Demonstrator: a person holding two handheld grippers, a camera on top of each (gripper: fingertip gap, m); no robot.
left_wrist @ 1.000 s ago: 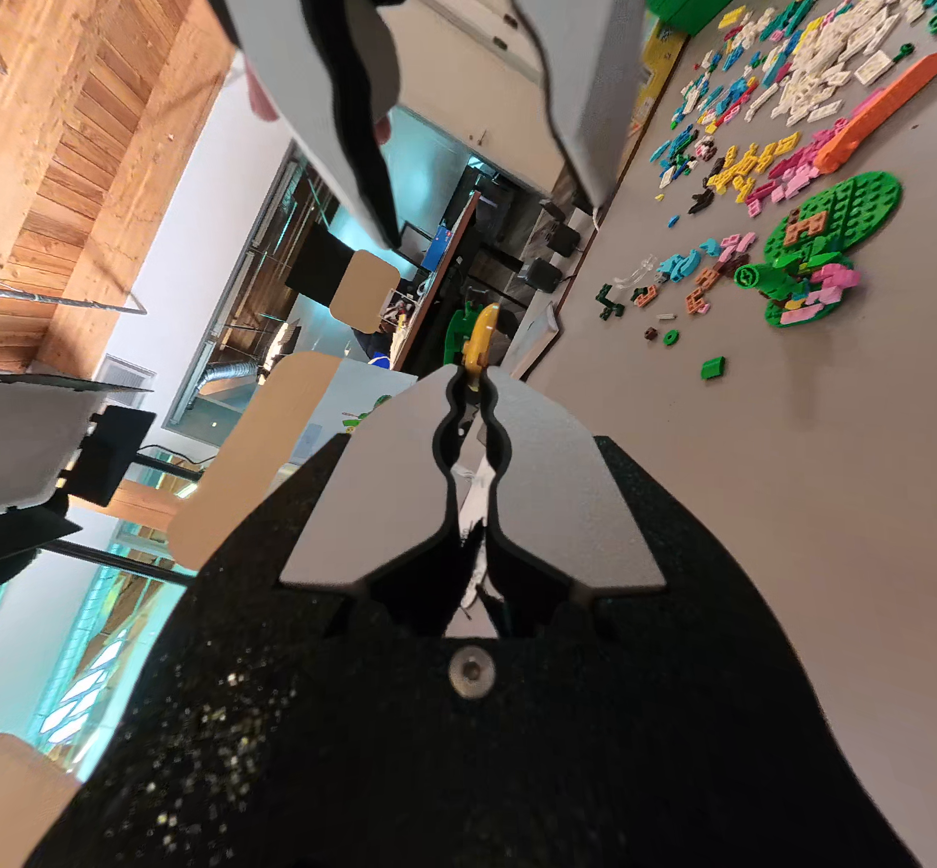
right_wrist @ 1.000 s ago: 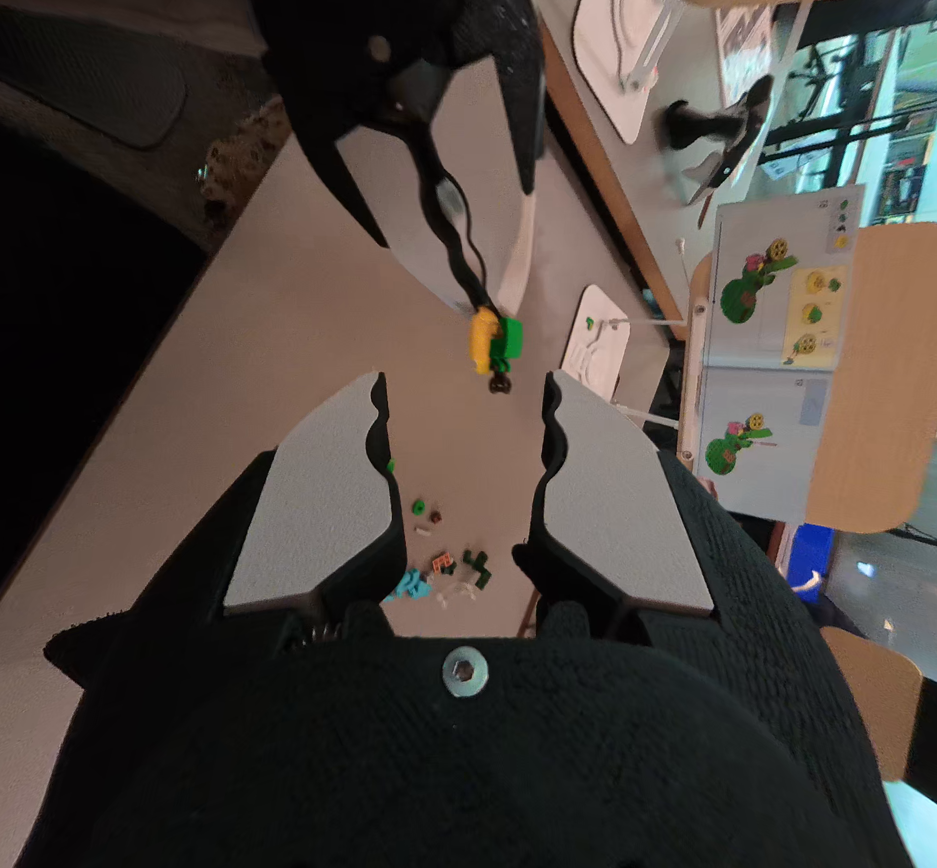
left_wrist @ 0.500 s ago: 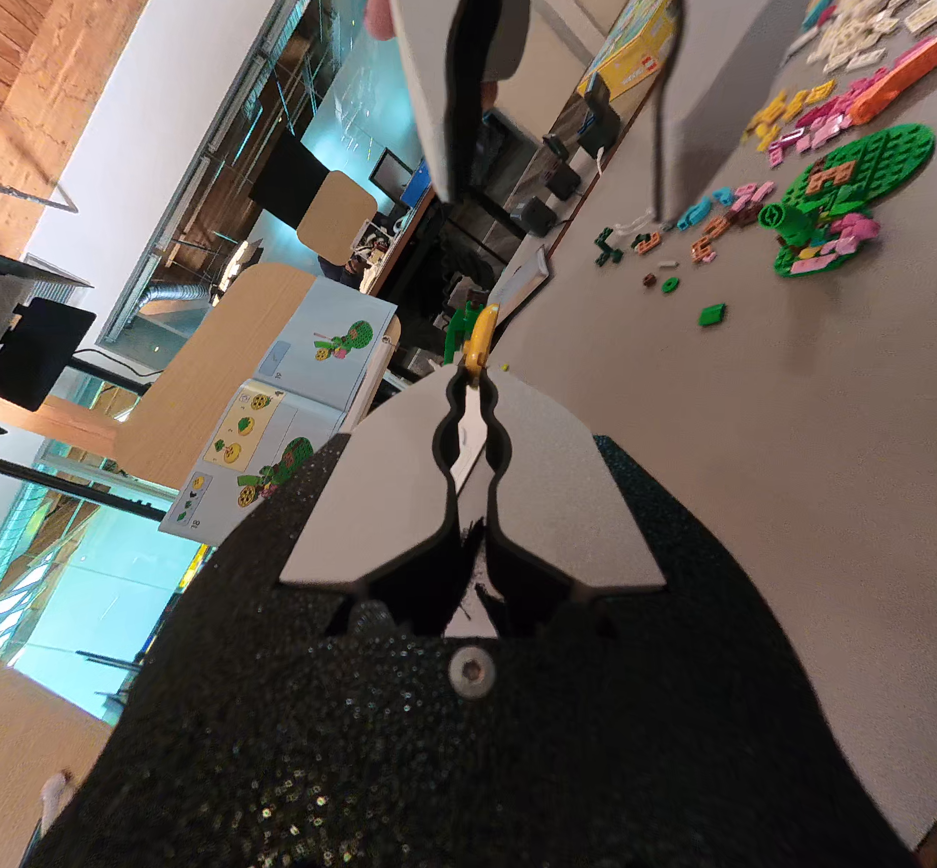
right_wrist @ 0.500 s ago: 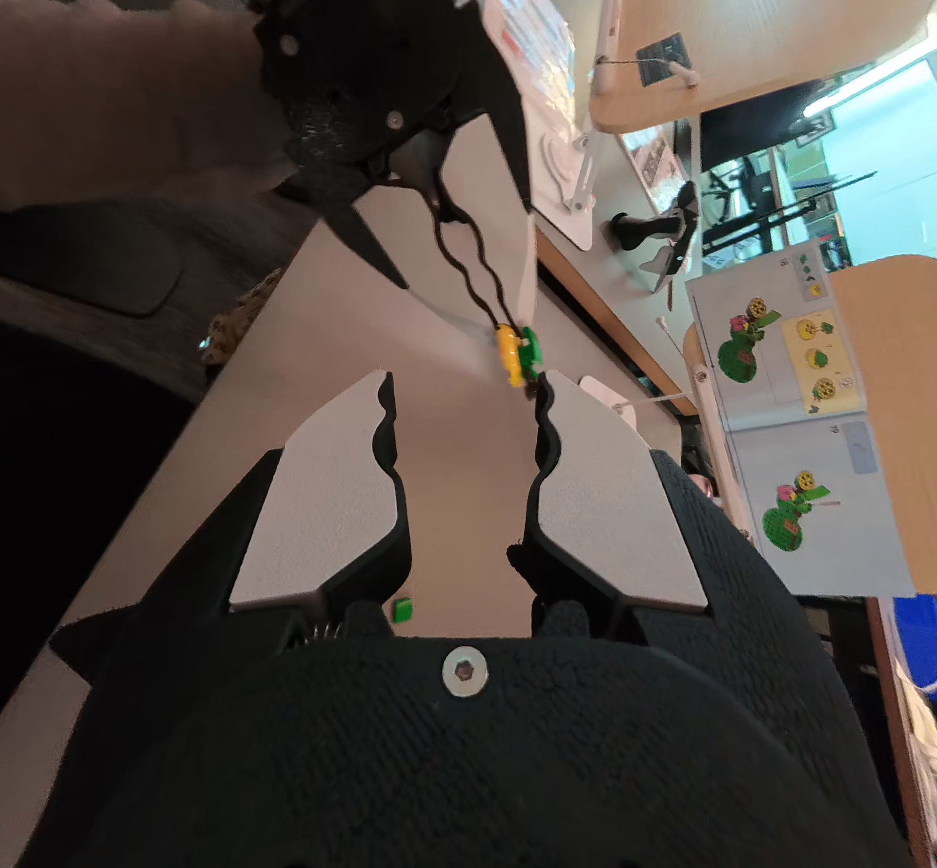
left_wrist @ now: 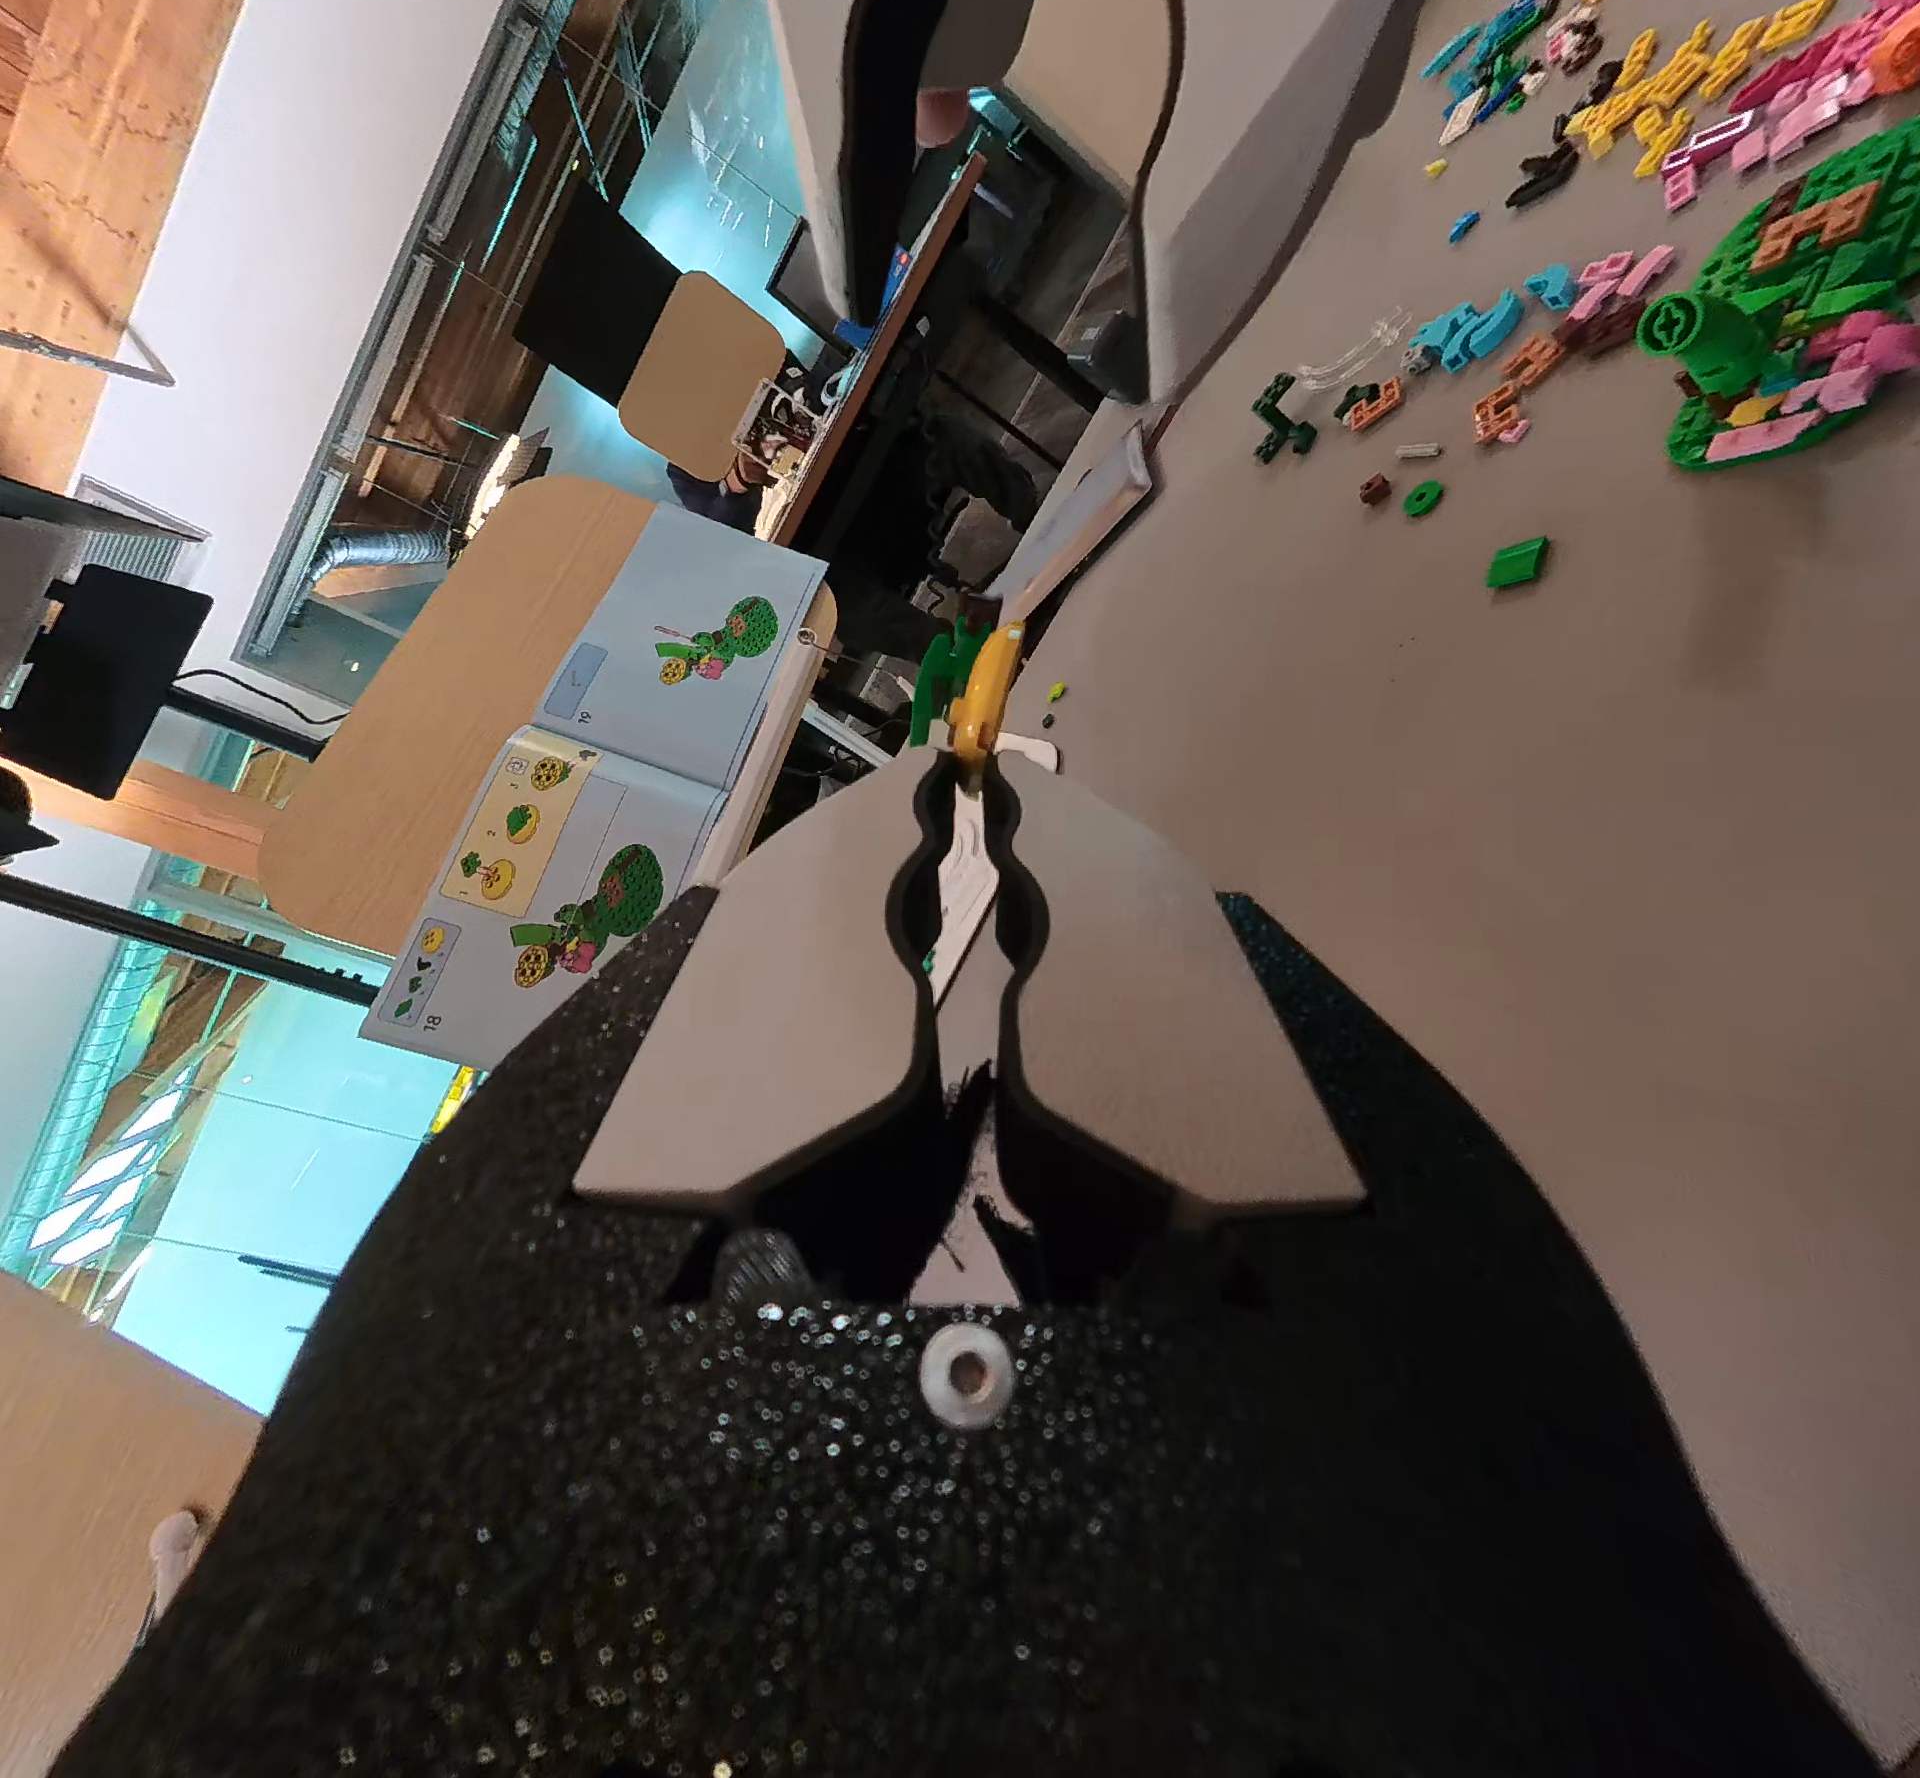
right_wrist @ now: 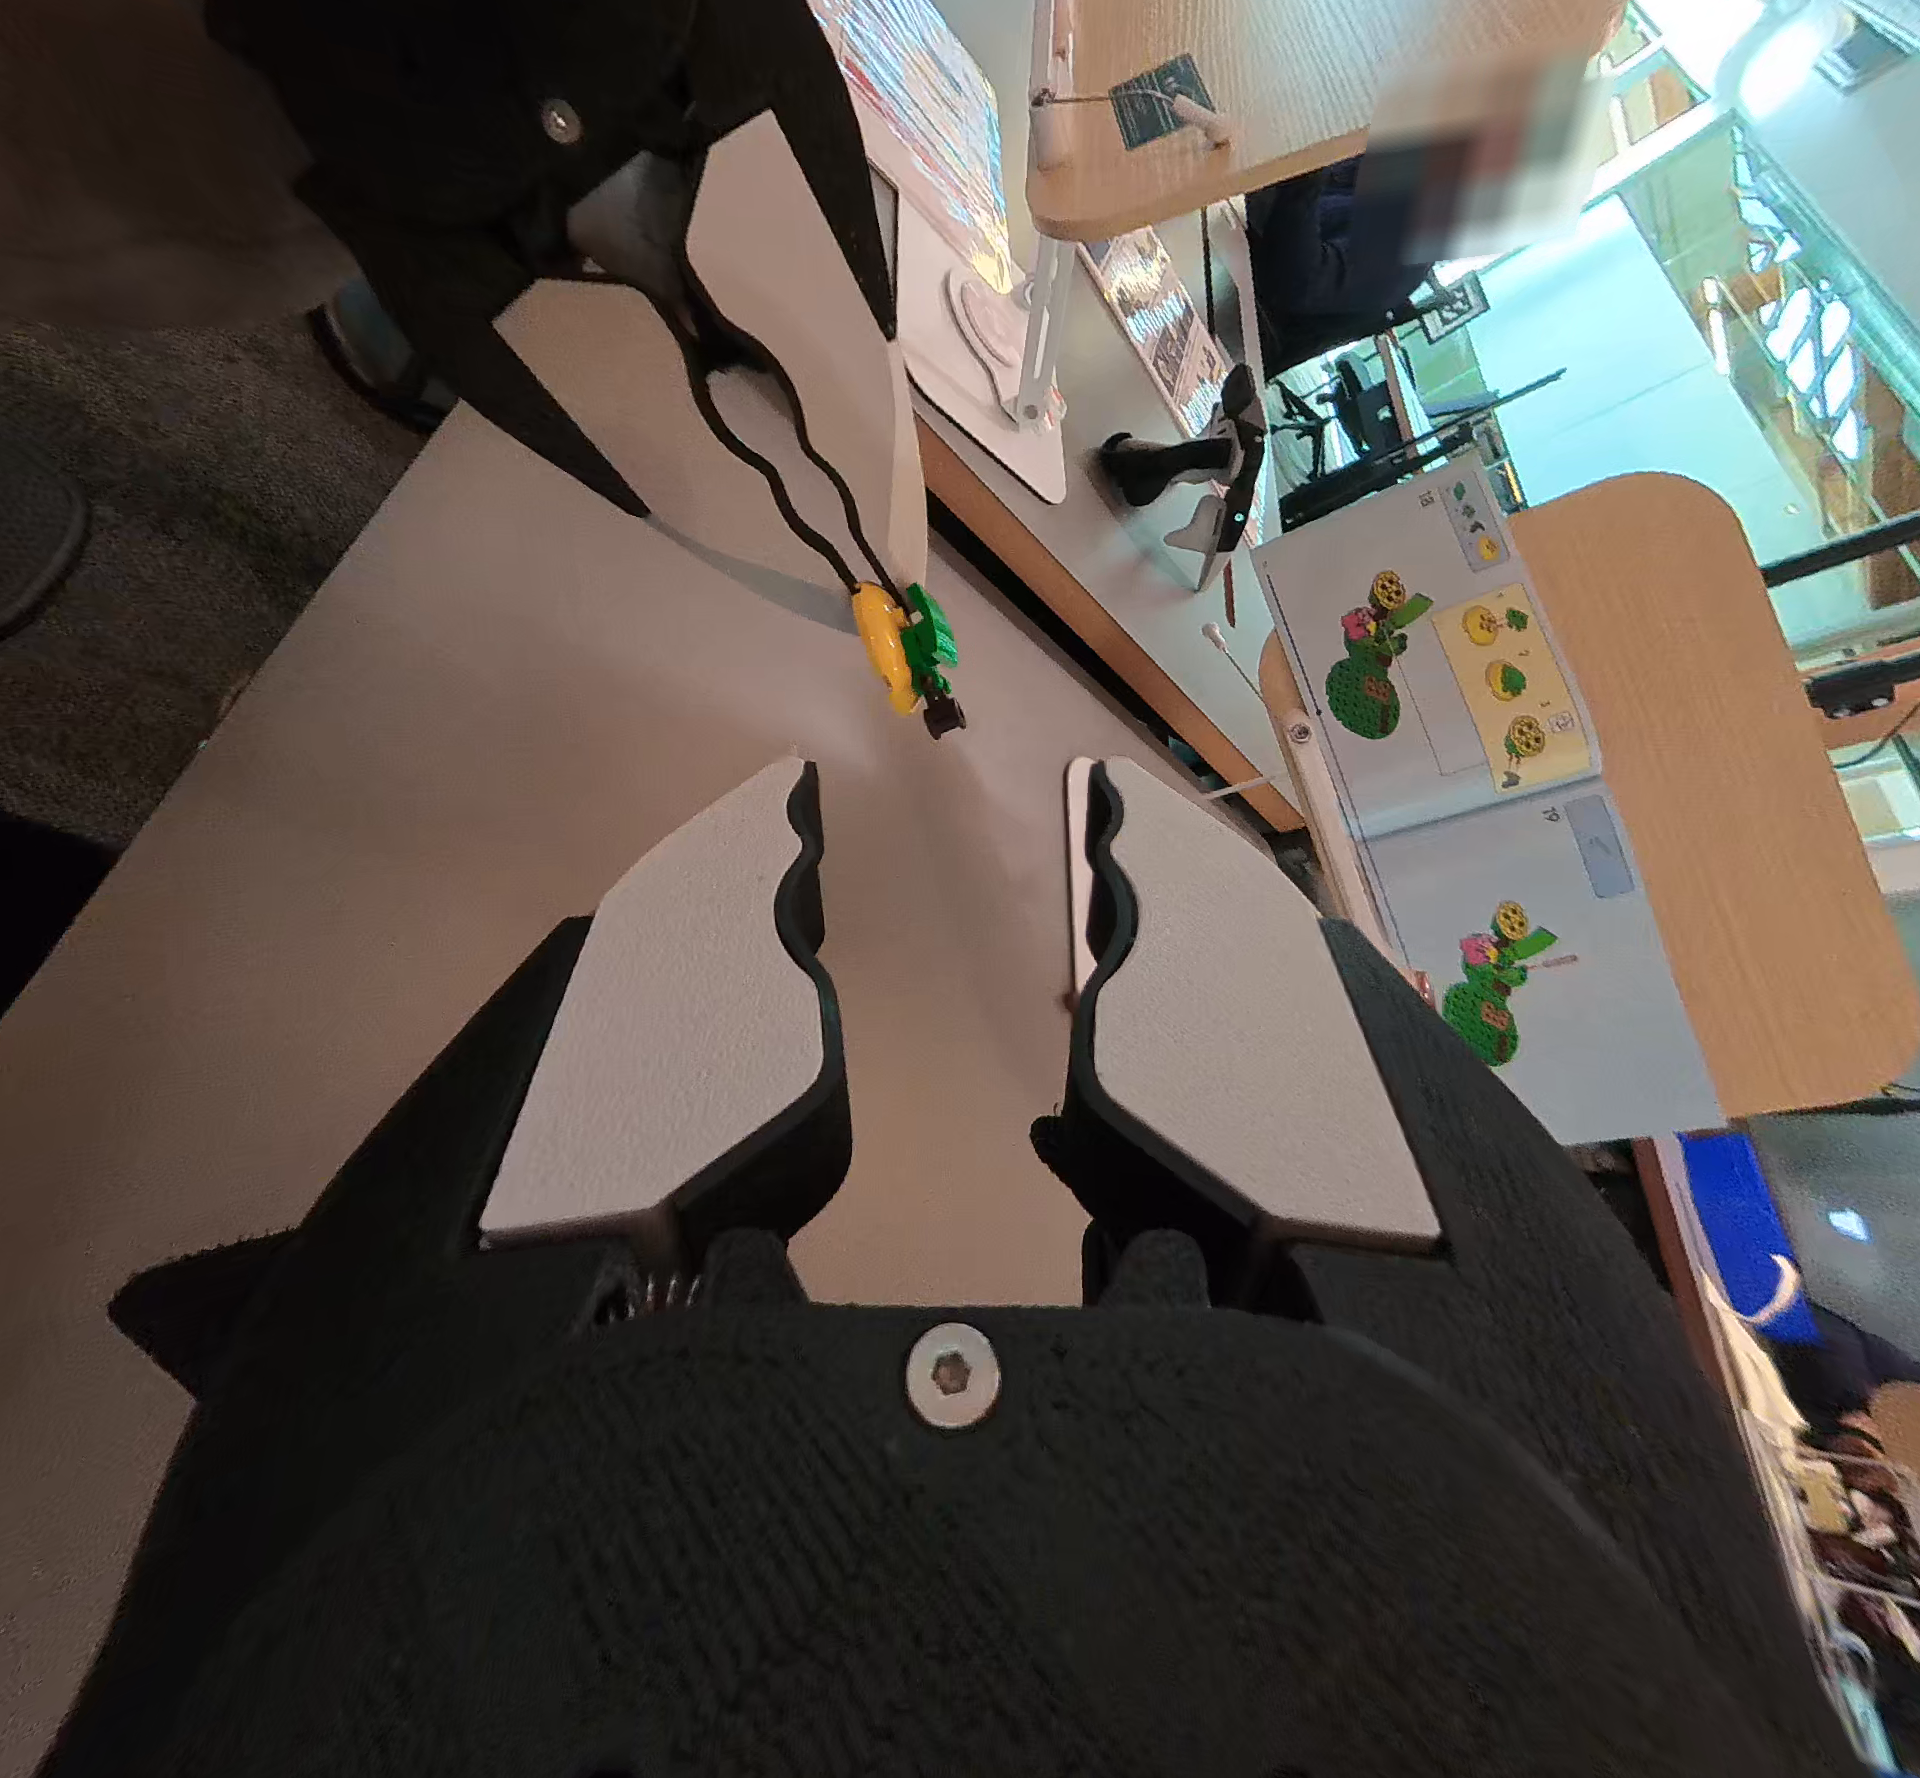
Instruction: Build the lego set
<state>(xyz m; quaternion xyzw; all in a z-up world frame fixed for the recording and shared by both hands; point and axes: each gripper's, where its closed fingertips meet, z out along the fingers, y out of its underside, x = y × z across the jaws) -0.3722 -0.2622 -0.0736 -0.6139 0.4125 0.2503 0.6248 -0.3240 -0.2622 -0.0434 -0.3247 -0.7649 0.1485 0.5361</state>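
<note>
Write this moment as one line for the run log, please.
left hand-held gripper: shut on yellow and green lego piece | right hand-held gripper: open, empty | instruction booklet: open

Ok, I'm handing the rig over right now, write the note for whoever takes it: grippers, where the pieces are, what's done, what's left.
Left gripper: shut on the yellow-and-green flower piece, held above the grey table.
Right gripper: open, empty, pointing at that piece from close by.
Round green base with stem and pink parts sits on the table at the far right of the left wrist view; loose bricks lie beyond it, and a small green tile lies nearer.
Instruction booklet stands open on its stand.
Done: base, flower sub-assembly.
Left: probably fitting the flower onto the base, then later steps.
</note>
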